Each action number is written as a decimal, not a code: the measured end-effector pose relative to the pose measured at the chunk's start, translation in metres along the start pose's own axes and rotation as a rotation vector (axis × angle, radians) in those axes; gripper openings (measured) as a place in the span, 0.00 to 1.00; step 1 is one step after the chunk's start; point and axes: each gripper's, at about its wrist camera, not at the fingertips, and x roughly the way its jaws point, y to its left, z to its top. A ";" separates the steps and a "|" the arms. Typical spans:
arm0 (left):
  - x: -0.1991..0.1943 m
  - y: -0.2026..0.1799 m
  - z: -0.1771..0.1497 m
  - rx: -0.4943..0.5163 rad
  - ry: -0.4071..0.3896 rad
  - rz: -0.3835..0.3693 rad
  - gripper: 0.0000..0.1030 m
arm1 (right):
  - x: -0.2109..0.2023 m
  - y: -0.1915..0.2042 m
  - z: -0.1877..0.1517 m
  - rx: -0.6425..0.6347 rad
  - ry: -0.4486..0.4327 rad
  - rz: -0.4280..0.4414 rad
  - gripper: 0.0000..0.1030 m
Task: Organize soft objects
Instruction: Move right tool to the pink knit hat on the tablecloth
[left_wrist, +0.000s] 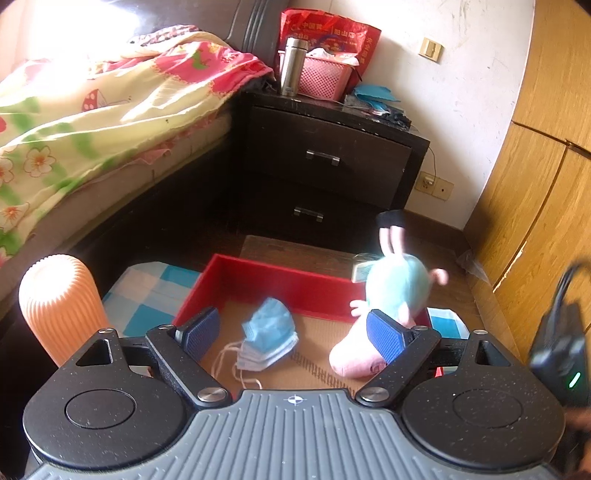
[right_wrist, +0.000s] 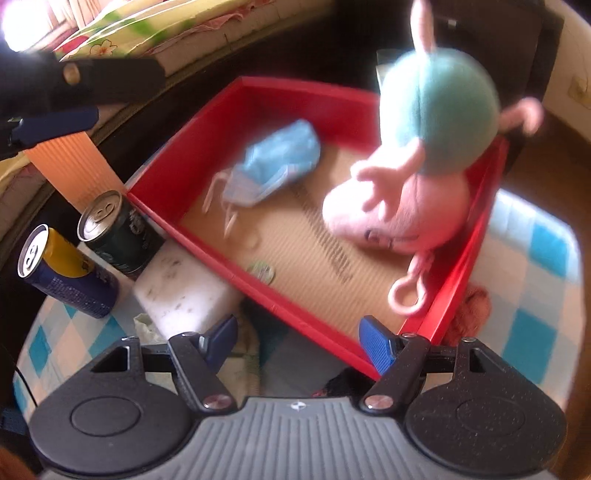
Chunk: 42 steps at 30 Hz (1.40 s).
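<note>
A red-walled cardboard box (left_wrist: 280, 280) (right_wrist: 192, 151) stands on a blue-checked cloth. In it lie a pile of blue face masks (left_wrist: 267, 334) (right_wrist: 275, 162) and a pink plush pig in a teal dress (left_wrist: 395, 295) (right_wrist: 424, 166), head down against the box's right wall, blurred. My left gripper (left_wrist: 293, 332) is open and empty above the box's near edge, with the masks between its fingers. My right gripper (right_wrist: 301, 345) is open and empty over the box's near wall. The left gripper's fingers (right_wrist: 55, 122) show at the upper left of the right wrist view.
An orange ribbed vase (left_wrist: 61, 306) (right_wrist: 79, 166) stands left of the box. Two drink cans (right_wrist: 66, 273) and a white foam block (right_wrist: 184, 291) sit on the cloth by the box's left wall. A bed (left_wrist: 92, 122), a dark nightstand (left_wrist: 325, 158) and a wooden wardrobe (left_wrist: 535, 184) surround the spot.
</note>
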 end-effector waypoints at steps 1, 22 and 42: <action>0.001 -0.001 -0.001 0.004 0.003 -0.001 0.82 | -0.005 -0.003 0.002 0.018 -0.005 0.012 0.52; 0.009 -0.016 -0.041 0.066 0.107 0.011 0.85 | -0.074 -0.121 -0.043 0.409 -0.219 -0.093 0.59; 0.058 0.006 -0.065 0.041 0.284 0.113 0.85 | -0.031 -0.129 -0.049 0.478 -0.109 -0.137 0.59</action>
